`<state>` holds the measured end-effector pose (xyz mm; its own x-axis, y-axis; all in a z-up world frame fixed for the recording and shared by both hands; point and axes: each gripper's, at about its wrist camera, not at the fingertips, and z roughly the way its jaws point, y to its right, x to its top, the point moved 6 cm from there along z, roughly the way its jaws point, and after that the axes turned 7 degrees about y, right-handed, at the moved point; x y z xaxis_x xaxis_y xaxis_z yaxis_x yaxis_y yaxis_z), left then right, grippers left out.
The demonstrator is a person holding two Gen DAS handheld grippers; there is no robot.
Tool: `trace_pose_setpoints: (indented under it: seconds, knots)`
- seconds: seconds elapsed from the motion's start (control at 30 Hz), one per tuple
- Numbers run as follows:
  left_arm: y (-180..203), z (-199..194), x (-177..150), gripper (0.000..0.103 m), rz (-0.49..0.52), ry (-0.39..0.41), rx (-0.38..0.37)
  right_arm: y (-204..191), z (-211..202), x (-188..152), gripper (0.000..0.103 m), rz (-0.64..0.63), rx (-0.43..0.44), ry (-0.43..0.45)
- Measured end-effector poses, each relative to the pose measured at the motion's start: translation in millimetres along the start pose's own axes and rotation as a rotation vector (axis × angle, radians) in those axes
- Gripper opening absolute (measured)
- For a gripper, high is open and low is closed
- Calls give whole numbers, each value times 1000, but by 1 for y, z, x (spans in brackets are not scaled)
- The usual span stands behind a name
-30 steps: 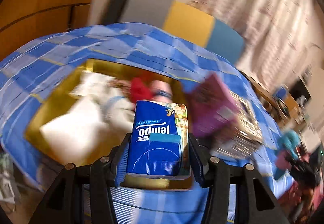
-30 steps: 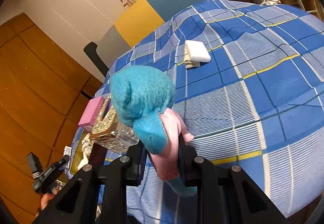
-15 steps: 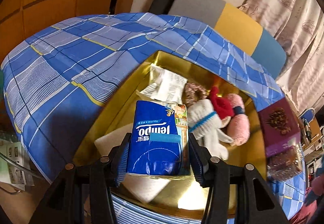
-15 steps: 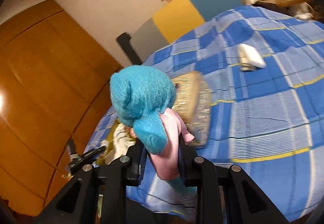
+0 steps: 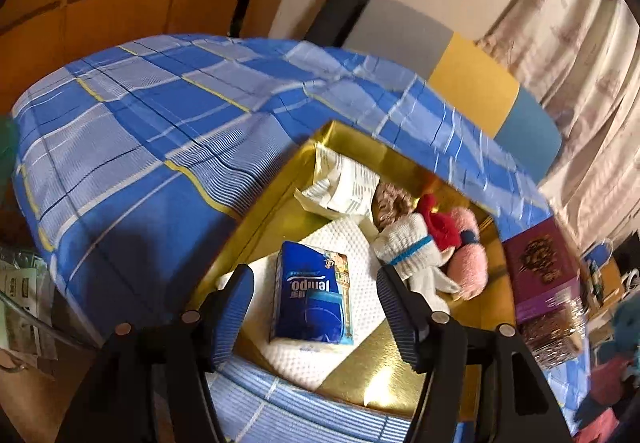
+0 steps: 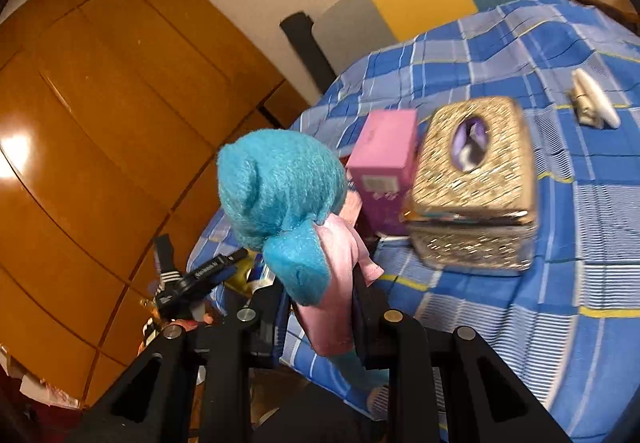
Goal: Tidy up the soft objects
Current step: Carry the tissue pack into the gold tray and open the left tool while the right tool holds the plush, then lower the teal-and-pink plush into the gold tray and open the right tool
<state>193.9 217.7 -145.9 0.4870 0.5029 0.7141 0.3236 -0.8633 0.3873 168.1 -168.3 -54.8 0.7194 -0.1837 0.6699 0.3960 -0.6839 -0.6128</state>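
changed: half a second back the left gripper [image 5: 314,301] was clamped on the tissue pack [image 5: 311,301]; now it's let go, jaws spread wide either side of it
tissue pack: lying on the white towel [image 5: 352,243] at the near end of the gold tray [image 5: 360,139]
also in tray: papers, a white sock, a pink and red plush at the far right
right gripper [image 6: 320,301]: squeezing the blue plush toy [image 6: 280,199], held up over the near left edge of the bed [image 6: 560,283]
progress: I'd say mostly done, the blue toy looks like the last soft thing to drop in
not soft: the pink box [image 6: 384,171] and glittery tissue box [image 6: 472,179] stay put, probably
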Motion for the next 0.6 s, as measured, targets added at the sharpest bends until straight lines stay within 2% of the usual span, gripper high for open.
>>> trace_pose_setpoints:
  seconds: [0.1,0.27,0.47,0.6]
  knots:
    - [-1,-17,-1,65,-1,43,2,-8,20,-7,27,-8,14,-44]
    - [2,-33,1,65,19,68,15,-29,63,-12,27,-65,39,-120]
    - [5,-46,4,65,29,90,-3,-59,122,-6,27,-206,40,-193]
    - [-1,-49,3,65,1,82,-1,-74,157,-14,28,-293,27,-252]
